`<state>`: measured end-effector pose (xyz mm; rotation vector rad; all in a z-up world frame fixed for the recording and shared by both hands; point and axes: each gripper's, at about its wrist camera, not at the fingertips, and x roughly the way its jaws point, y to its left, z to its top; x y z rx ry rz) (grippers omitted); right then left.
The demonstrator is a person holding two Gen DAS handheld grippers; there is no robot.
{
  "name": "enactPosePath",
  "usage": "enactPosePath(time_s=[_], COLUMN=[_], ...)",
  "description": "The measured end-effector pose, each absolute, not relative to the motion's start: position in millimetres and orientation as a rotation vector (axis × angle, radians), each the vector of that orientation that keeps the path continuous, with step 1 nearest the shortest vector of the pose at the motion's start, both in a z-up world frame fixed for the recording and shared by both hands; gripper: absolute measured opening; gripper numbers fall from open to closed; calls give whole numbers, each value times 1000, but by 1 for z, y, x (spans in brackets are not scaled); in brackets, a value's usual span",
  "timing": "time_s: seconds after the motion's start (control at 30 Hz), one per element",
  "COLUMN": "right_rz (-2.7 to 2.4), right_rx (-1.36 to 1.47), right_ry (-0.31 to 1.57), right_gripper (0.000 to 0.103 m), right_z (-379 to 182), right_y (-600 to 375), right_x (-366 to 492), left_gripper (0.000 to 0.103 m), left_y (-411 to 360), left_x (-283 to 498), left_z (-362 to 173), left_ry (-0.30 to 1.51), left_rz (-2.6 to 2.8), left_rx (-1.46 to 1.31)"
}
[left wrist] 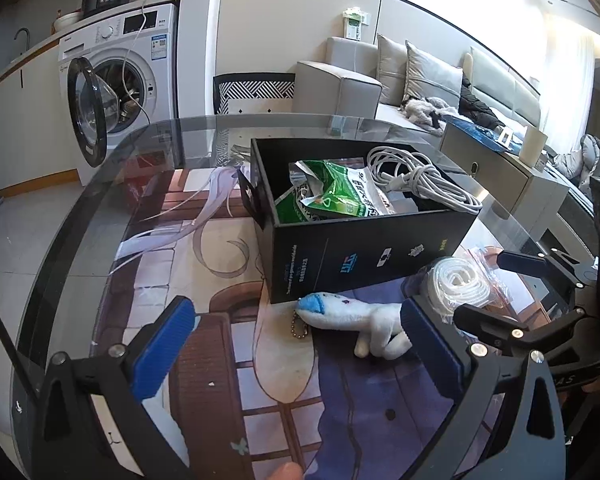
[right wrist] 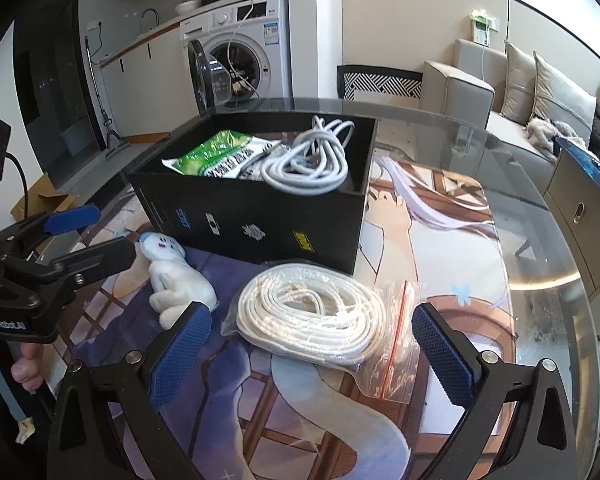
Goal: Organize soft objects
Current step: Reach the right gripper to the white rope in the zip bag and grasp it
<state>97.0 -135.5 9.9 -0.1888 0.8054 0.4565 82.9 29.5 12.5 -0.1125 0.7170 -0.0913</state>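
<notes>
I hold both hand-held grippers, left (left wrist: 296,344) and right (right wrist: 312,352), spread and empty, lined up on the plush (left wrist: 352,318) and bagged rope (right wrist: 312,312) lying beside the box (right wrist: 260,216) awaiting packing.

Black box (right wrist: 260,216); green-white packet (right wrist: 220,156); white plush toy (right wrist: 176,276), blue nose.

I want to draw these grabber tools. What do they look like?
Both the left gripper and right gripper have black angular plastic frames with silver screws. Each finger carries a blue textured rubber pad. The left one has white lettering and a black cable behind it.
</notes>
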Motion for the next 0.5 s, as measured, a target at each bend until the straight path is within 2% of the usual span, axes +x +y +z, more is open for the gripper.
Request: enactPosePath(time_s=[0.5], right_rz=[427], right_rx=[-170], right_ry=[898], right_gripper=[102], right_z=[-7], right_y=[-135], right_x=[111], left_gripper=[103], left_y=[27], left_x=[84], left_z=[11], left_ry=[727], left_rz=[-95], left_rx=[-97])
